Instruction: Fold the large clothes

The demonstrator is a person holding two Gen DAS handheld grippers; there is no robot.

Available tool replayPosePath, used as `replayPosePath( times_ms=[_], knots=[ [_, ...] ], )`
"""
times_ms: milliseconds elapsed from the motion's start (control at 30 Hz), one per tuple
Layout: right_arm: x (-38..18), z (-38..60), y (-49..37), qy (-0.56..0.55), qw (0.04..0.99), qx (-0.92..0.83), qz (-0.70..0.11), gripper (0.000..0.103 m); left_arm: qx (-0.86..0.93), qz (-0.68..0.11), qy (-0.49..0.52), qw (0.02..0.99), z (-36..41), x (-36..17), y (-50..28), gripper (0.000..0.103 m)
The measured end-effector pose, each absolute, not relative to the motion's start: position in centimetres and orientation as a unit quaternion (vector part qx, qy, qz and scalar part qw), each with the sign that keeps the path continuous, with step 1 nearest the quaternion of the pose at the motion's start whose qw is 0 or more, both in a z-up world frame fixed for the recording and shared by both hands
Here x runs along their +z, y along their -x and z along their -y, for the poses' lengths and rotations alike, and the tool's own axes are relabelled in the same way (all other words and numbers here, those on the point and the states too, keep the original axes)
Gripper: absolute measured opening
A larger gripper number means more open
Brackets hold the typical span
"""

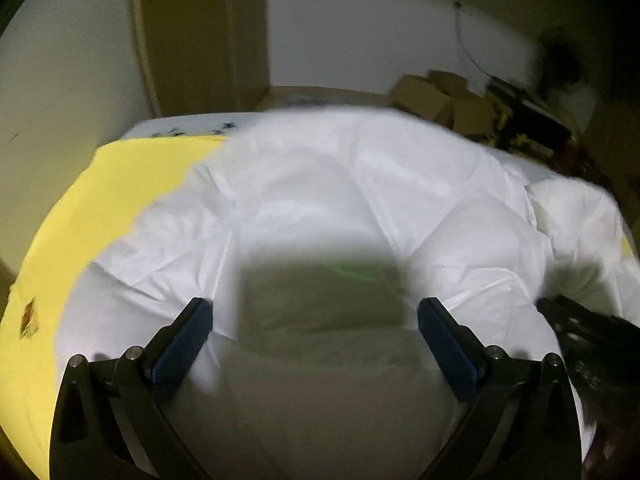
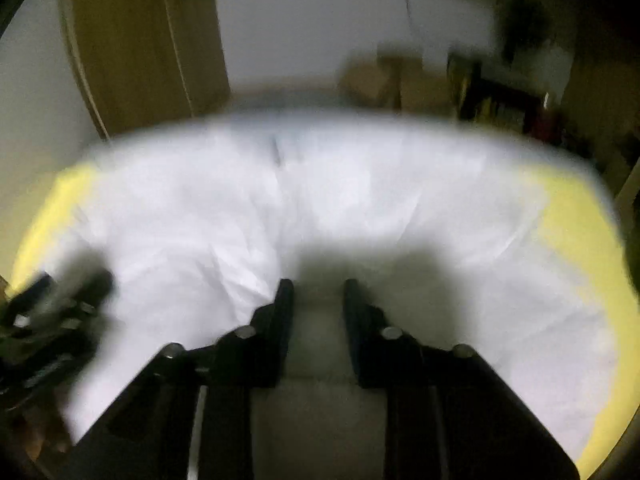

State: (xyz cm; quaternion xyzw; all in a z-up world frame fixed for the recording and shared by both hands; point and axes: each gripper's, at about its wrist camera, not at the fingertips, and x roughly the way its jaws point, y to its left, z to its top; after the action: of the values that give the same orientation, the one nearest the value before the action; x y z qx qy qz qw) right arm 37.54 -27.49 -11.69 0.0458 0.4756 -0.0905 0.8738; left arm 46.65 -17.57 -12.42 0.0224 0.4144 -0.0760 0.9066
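A: Start at the left. What lies there?

B: A yellow sheet [image 1: 120, 208] covers the surface, and the white garment [image 1: 340, 184] is spread over most of it, puffy and creased, reaching to the far edge. A small printed figure [image 1: 29, 316] sits on the sheet's left margin.

A: And the left gripper [image 1: 314, 320]?

B: Its jaws stand wide apart with nothing between them, poised above the near part of the garment, its shadow falling on the cloth. I can't tell whether the fingertips [image 1: 198, 320] touch the fabric.

A: Moving right?

B: In the right wrist view the right gripper [image 2: 318, 300] has its jaws narrowed but a gap shows between them; no cloth looks pinched there, though the picture is blurred, so I judge it released rather than grasping. The left tool appears at that view's left edge, so the two sit near each other over the near hem. Beyond the bed, boxes [image 1: 436, 100] stand against the wall.

A: So how should the step go?

B: I'd say both need a firm bite on the near edge, well apart from one another, pinching all the layers. Padded cloth slips, so close fully before lifting. Then carry the edge across evenly, both sides level, or the fold will skew and trap air
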Motion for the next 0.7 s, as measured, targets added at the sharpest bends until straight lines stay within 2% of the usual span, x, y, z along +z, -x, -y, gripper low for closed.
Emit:
replayPosePath(
  times_ms=[233, 700],
  knots=[
    [-13.0, 27.9, -38.2, -0.032, 0.872, -0.106, -0.476, 0.028, -0.061, -0.396, -0.052, 0.915, 18.9, -14.4, -46.9, 0.103],
    [-14.7, 26.1, -39.3, -0.033, 0.881, -0.106, -0.460, 0.028, -0.061, -0.390, -0.036, 0.918, 17.0, -15.2, -47.1, 0.103]
  ],
)
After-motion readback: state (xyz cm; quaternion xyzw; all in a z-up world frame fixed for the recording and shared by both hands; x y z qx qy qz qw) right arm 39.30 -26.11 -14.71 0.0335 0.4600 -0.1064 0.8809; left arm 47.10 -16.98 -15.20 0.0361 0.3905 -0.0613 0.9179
